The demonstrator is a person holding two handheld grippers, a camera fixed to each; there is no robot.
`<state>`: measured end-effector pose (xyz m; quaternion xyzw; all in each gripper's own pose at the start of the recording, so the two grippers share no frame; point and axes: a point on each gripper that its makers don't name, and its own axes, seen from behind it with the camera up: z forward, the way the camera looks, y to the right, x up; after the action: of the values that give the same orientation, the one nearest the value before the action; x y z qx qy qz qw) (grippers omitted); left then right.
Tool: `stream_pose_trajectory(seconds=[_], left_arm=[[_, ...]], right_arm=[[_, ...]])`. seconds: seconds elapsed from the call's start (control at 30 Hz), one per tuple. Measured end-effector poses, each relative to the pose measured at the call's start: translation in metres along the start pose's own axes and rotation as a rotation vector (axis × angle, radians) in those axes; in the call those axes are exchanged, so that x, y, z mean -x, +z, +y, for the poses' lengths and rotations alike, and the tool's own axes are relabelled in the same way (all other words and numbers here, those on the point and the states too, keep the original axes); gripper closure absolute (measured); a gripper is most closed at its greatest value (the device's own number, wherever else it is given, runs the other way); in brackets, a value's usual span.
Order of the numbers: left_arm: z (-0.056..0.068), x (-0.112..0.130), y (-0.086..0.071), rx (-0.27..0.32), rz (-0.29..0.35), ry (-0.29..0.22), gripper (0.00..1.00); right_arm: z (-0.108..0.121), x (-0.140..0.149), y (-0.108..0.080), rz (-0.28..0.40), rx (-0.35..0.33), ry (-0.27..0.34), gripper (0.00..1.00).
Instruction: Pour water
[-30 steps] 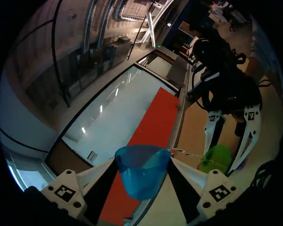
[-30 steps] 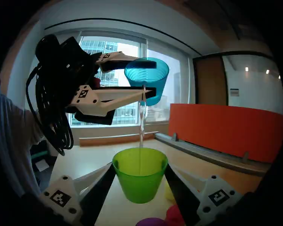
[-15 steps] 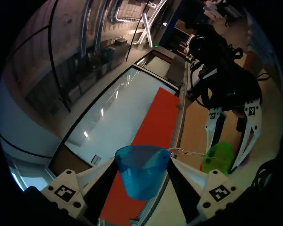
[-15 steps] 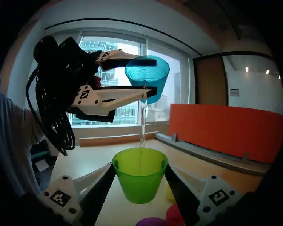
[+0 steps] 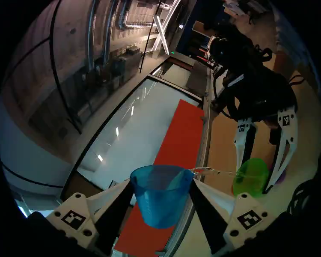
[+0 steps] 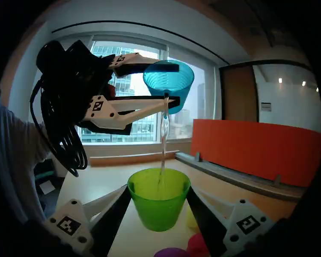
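My left gripper (image 5: 161, 201) is shut on a translucent blue cup (image 5: 160, 195), held tipped on its side. In the right gripper view that blue cup (image 6: 168, 88) hangs above, with the left gripper (image 6: 171, 83) clamped on it. A thin stream of water (image 6: 162, 143) falls from its rim into a green cup (image 6: 159, 203). My right gripper (image 6: 159, 205) is shut on the green cup, which stands upright. In the left gripper view the green cup (image 5: 250, 176) sits between the right gripper's white fingers (image 5: 245, 143), and the water stream (image 5: 216, 172) arcs toward it.
A light wooden table (image 6: 96, 184) lies below the cups, with an orange divider panel (image 6: 259, 147) along its right side. Small coloured objects (image 6: 194, 246) lie on the table near the green cup. A sleeve (image 6: 13, 167) and black cables (image 6: 62, 124) are at the left. Windows (image 6: 130, 94) stand behind.
The blue cup has tipped a little further and risen slightly. Water keeps running into the green cup. The green cup has stayed in place.
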<state>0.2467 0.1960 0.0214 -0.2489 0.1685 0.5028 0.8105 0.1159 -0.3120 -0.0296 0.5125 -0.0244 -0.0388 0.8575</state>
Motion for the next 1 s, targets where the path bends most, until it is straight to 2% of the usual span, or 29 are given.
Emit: stream_pose_trajectory(seconds=[0.6,1.0], left_arm=[[-0.0033,-0.0004,-0.0047,-0.002,-0.002,0.079,0.14],[-0.0068,-0.0048,-0.0051,-0.014,0.004,0.16,0.14]], right_arm=[[-0.0008,-0.0007,0.002,0.003,0.001,-0.001,0.1],[-0.0006,-0.0025,0.0017,0.002,0.004,-0.007,0.1]])
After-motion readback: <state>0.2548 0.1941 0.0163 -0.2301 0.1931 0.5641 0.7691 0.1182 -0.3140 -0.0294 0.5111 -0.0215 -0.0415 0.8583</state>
